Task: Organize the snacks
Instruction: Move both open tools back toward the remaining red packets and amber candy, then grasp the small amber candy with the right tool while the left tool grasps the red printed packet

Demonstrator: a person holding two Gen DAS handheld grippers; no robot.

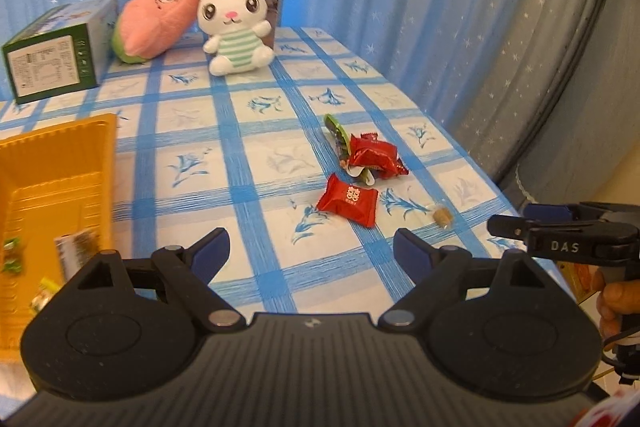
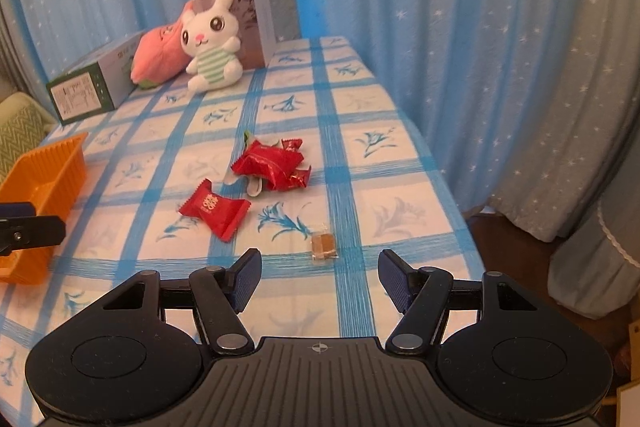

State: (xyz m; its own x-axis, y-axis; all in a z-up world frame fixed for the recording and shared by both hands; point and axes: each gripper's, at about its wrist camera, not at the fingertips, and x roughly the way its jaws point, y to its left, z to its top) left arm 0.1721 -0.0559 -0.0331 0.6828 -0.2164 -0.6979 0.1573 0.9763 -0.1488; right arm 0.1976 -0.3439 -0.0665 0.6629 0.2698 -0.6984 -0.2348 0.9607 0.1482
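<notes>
Left gripper (image 1: 310, 253): the blue-padded jaws are held wide apart with nothing between them; it is poised over the tablecloth, on the near side of the single red candy.
Right gripper (image 2: 320, 277): the jaws are spread moderately and nothing is gripped; the small brown sweet is seen just beyond them.
Single red candy (image 2: 214, 207): a red wrapper with white characters, laid flat on the tablecloth, just in front of the pile.
Pile of red candies (image 2: 276, 165): several red wrappers are heaped together with a green-edged wrapper (image 1: 339, 137), behind the single red candy.
Small brown sweet (image 2: 323, 245): clear-wrapped, set apart to the right of the single red candy.
Orange tray (image 1: 52, 183): placed well to the left of the single red candy; a few wrapped sweets are seen inside it.
Tablecloth (image 2: 360, 187): white with a blue check.
Plush rabbit (image 1: 236, 23): seated far behind the single red candy, against a box, beside a pink plush (image 1: 156, 23) and a green carton (image 1: 56, 55).
</notes>
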